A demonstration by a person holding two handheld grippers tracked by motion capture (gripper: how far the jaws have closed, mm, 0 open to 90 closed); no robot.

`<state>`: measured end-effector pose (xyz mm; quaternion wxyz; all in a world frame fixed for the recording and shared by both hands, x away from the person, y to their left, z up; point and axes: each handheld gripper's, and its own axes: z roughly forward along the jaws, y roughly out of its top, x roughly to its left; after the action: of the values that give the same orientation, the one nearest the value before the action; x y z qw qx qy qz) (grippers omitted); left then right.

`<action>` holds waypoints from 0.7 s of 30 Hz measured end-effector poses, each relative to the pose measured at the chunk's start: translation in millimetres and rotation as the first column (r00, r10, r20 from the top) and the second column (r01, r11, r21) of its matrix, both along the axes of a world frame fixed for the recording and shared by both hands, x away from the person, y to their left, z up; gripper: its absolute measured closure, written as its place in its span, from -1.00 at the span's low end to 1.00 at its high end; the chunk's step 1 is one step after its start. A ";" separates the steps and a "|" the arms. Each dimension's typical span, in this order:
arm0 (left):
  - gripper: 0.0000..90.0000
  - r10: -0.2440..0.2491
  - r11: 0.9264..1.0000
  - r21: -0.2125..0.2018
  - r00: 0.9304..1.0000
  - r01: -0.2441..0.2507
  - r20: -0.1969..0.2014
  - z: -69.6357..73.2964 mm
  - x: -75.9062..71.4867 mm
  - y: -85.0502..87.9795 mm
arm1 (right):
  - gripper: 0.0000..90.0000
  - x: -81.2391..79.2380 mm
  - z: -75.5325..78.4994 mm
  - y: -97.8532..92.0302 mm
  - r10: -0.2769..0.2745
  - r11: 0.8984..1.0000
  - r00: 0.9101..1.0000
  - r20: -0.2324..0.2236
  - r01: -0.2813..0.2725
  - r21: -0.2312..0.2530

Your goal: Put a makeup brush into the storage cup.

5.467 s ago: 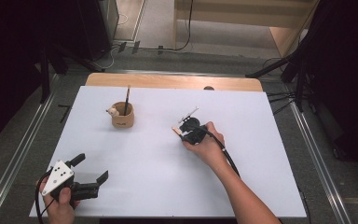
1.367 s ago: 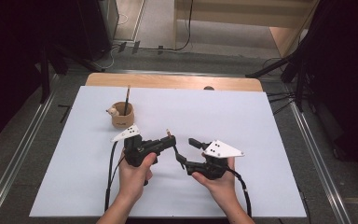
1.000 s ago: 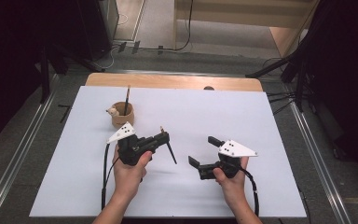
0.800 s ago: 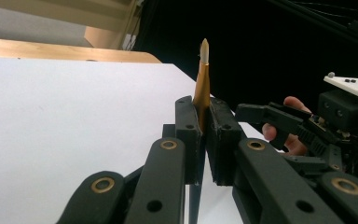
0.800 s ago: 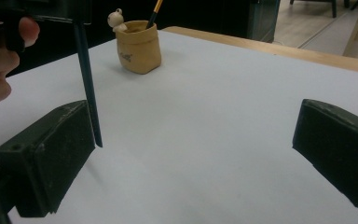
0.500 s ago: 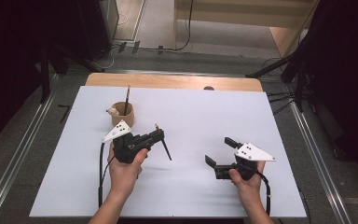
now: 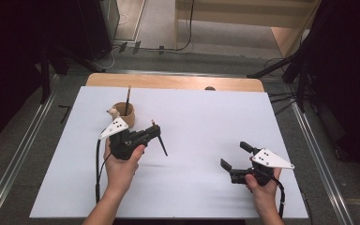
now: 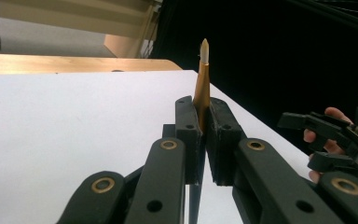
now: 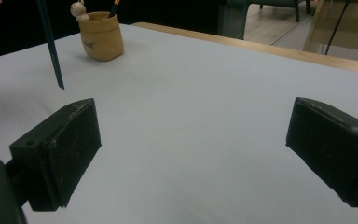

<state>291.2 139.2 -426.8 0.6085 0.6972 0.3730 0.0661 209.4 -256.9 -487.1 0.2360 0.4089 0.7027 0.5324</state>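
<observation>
The left gripper (image 7: pixel 153 132) was clamped tight on a brush (image 8: pixel 202 88), its gold ferrule and pale tip standing up out of the pads and its dark handle slanting down past them toward the table (image 7: pixel 206 187). Just beyond those fingers stood the tan pen pot (image 7: pixel 123 114), one brush already upright in it. Well off to their far side, the right gripper (image 7: pixel 233 157) hung with jaws spread wide, nothing between them. The step in hand looked like carrying the brush to the pot; next, tip it upright over the mouth and release. A small mark on the pot was unreadable.
</observation>
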 end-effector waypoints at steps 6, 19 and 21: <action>0.89 0.019 1.000 0.007 1.000 -0.019 0.007 1.7 3.8 5.2 | -0.93 -6.0 -3.9 -9.6 -0.025 1.000 1.000 0.005 0.025 0.004; 0.88 0.074 0.997 0.025 0.997 -0.075 0.030 9.9 13.4 25.4 | -0.93 -16.5 -10.8 -29.8 -0.054 0.999 0.999 0.000 0.054 0.004; 0.88 0.087 0.996 0.029 0.996 -0.088 0.037 12.5 15.4 30.3 | -0.93 -17.8 -11.6 -34.2 -0.068 0.998 0.998 -0.004 0.068 0.009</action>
<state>306.7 169.5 -414.3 0.6008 0.6883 0.3913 0.1107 191.6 -291.1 -498.8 0.2507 0.4345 0.6864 0.5265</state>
